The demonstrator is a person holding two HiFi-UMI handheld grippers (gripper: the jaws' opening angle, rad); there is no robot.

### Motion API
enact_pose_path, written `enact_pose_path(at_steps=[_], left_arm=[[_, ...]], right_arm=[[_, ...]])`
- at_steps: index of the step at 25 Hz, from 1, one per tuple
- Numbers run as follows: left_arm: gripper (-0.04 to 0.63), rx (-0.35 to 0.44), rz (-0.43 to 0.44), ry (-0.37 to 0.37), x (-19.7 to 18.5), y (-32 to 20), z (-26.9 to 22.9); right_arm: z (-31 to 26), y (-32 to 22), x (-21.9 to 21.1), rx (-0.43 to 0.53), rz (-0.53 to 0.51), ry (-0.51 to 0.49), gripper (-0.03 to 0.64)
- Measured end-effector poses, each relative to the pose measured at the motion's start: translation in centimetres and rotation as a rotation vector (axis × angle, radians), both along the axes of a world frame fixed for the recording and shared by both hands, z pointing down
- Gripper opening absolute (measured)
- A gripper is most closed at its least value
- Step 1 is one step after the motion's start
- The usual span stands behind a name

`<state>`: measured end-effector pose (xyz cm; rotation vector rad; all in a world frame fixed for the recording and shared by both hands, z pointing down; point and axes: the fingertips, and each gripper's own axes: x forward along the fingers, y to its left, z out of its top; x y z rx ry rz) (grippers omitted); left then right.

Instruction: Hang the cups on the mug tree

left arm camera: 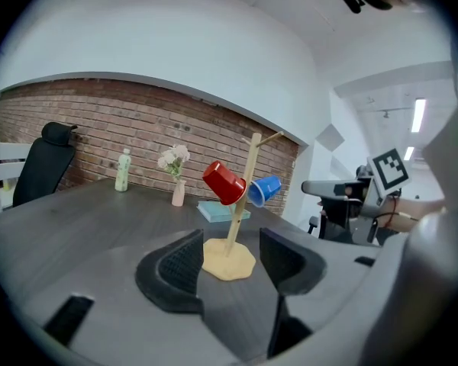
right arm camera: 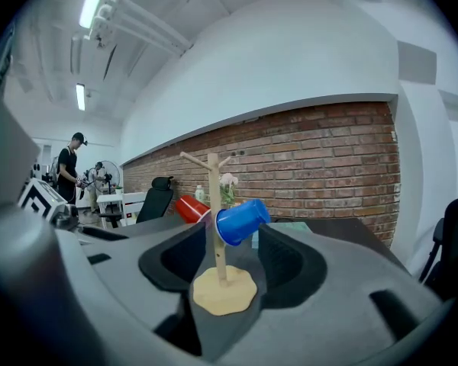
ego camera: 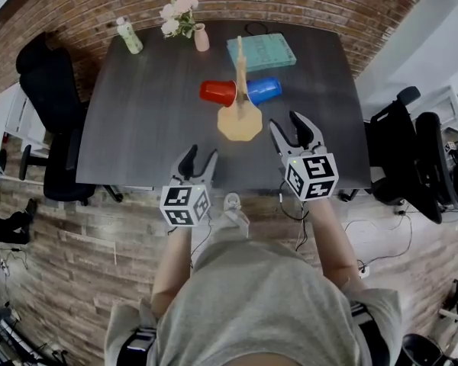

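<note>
- Hanging on the mug tree (ego camera: pixel 240 90) we see both cups: red cup (ego camera: pixel 217 92) on its left side, blue cup (ego camera: pixel 264 90) on its right. Each is tilted w/ the mouth toward the trunk and the base pointing out and up.
- Tree is pale wood: a thin upright trunk w/ short slanted pegs on a flat base w/ an uneven, many-sided edge. It stands about mid tabletop (ego camera: pixel 153 128), well apart from both claws.
- Cups are plain, smooth and tapered, and look like plastic; no handles that we can make out.
- Tabletop is dark grey and matte, w/ a fine wood-grain streak.
- Left claw (ego camera: pixel 201 155) is spread w/ nothing btwn its jaws, at the near edge of the tabletop. Its black pads are ribbed.
- Right claw (ego camera: pixel 285 122) is also spread and empty, just right of the tree's base and a bit further in.
- Along the far edge sit a teal book (ego camera: pixel 261 52), a small pink vase (ego camera: pixel 201 38) w/ pale flowers and a light green bottle (ego camera: pixel 129 36).
</note>
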<state>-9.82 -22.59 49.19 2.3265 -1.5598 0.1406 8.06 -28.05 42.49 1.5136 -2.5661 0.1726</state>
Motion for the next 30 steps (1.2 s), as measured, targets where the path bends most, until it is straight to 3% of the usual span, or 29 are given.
enact_pose_path(at_steps=[12,22,30], left_arm=[[0.106,0.046,-0.031,-0.027,0.7,8.4,-1.4],[0.041,0.083,-0.047,-0.034,1.8,15.0,-2.3],[0.020,0.088,-0.052,-0.016,2.5,19.7,-2.5]], right_arm=[[1.2,10.7,0.8,-0.008,0.005,-0.002,0.066],[1.0,18.5,1.9,0.023,0.026,-0.012,0.005],[0.8,23.4,2.4,0.033,0.029,-0.016,0.002]])
